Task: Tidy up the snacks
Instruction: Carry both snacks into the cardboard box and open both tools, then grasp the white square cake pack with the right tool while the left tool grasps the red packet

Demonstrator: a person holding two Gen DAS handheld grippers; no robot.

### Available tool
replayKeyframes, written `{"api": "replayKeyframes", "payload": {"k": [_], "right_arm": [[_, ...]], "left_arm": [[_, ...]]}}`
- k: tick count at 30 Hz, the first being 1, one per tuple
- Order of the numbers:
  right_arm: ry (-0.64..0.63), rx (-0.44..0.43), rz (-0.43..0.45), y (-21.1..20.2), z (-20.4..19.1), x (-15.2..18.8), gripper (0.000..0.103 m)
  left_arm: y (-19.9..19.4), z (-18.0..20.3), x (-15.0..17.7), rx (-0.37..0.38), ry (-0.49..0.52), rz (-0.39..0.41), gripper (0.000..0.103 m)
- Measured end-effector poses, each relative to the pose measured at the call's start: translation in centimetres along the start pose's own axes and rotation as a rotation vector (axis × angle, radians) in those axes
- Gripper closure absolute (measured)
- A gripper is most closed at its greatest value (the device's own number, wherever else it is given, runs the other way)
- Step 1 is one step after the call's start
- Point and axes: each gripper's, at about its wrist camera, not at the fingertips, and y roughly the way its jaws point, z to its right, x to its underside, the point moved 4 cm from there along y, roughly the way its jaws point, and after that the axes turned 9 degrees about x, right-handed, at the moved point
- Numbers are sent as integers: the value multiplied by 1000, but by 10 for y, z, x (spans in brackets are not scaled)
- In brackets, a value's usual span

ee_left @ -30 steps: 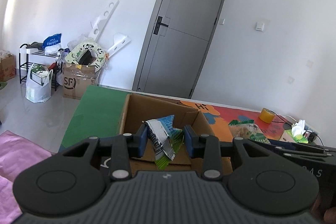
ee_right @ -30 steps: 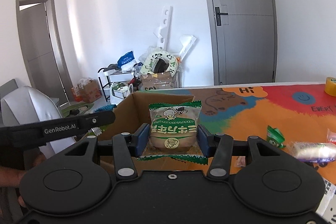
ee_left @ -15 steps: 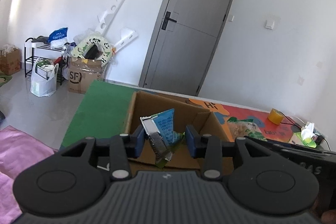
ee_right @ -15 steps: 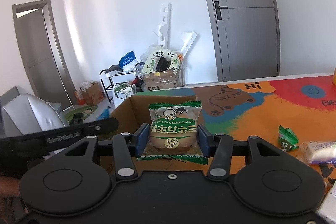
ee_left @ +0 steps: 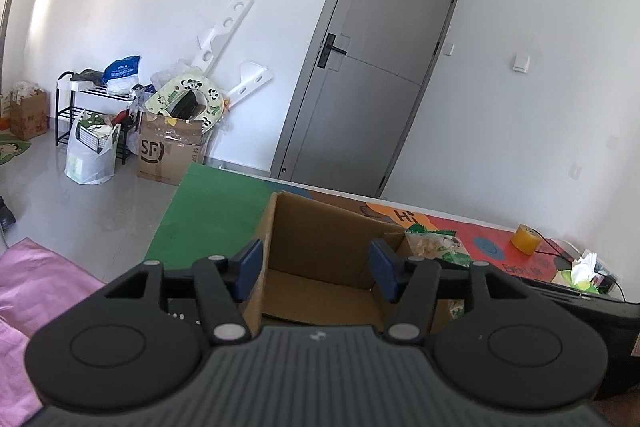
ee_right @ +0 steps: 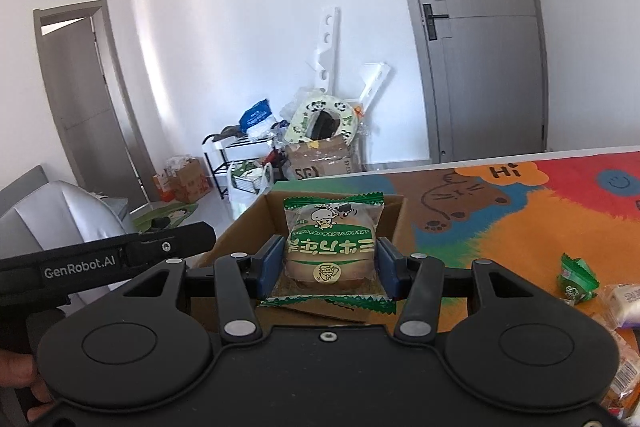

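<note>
An open cardboard box (ee_left: 320, 239) stands on the colourful table mat. My left gripper (ee_left: 316, 265) hovers over the box's near side with its jaws opening and nothing between them. In the right wrist view my right gripper (ee_right: 330, 265) is shut on a green and clear packaged bun (ee_right: 332, 247), held upright just before the same box (ee_right: 396, 223). That bun shows in the left wrist view too, as a packet (ee_left: 436, 247) to the right of the box. The left gripper's body (ee_right: 108, 259) reaches in from the left.
Loose snack packets (ee_right: 576, 279) lie on the mat (ee_right: 520, 211) at the right. A yellow tape roll (ee_left: 527, 238) and a tissue pack (ee_left: 582, 267) sit far right. Beyond the table are a grey door (ee_left: 372, 83), cardboard boxes (ee_left: 168, 151), a shoe rack and bags on the floor.
The left gripper has opened and the crumpled blue and green packet that it held is gone from between its fingers. The right gripper still holds the bun, slightly closer to the box.
</note>
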Motion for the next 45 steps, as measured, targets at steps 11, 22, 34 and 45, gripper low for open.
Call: {"api": "replayKeyframes", "payload": {"k": [11, 22, 34, 45], "right_arm": [[40, 41, -3, -23, 26, 7, 42], [86, 123, -6, -70, 68, 29, 26], [159, 225, 16, -123, 129, 54, 6], [194, 326, 24, -154, 174, 68, 4]], "left_arm": [[-11, 12, 11, -34, 0, -28, 26], [-14, 58, 26, 19, 47, -47, 18], [-11, 118, 51, 109, 117, -89, 11], [4, 163, 73, 178, 163, -138, 11]]}}
